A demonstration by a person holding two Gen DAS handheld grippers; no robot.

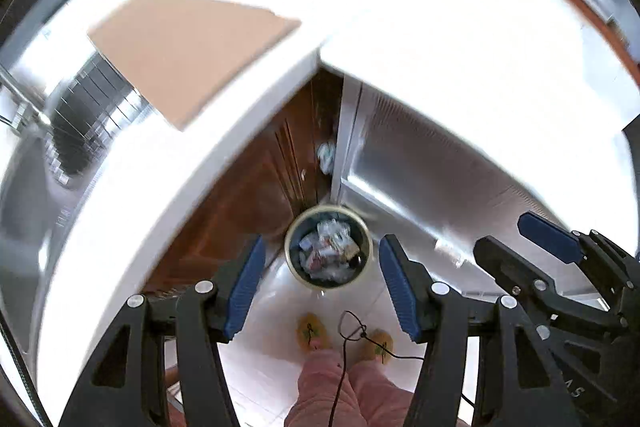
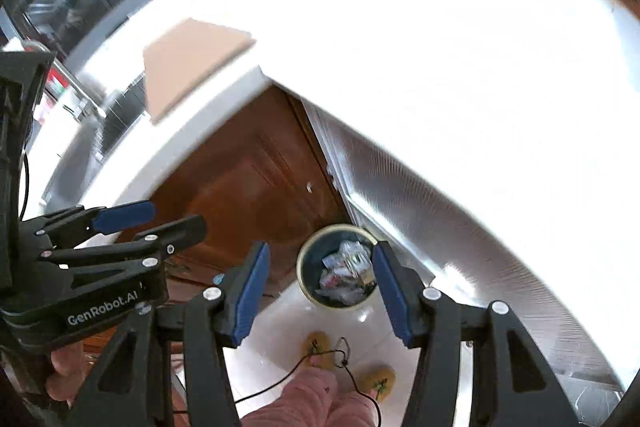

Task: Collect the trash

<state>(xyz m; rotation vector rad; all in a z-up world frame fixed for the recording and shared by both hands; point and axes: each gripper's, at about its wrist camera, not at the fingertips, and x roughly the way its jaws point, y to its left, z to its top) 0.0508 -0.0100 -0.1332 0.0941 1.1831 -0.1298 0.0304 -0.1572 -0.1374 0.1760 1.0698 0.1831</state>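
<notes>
Left tongs (image 1: 322,285) and right tongs (image 2: 320,293) parted and empty, poised high above a round waste bin (image 1: 329,246) on the pale tiled floor (image 1: 276,311), bin already heaped with crumpled wrappers. Step in hand, by judgement: between pickups, nothing carried. Next move: locating further litter, perhaps the crumpled scrap (image 1: 326,157) lodged by the brown cabinet door (image 2: 248,179). White worktop (image 1: 140,195) overexposed, bearing a tan board (image 1: 188,55); slippered feet (image 1: 314,333) below.
</notes>
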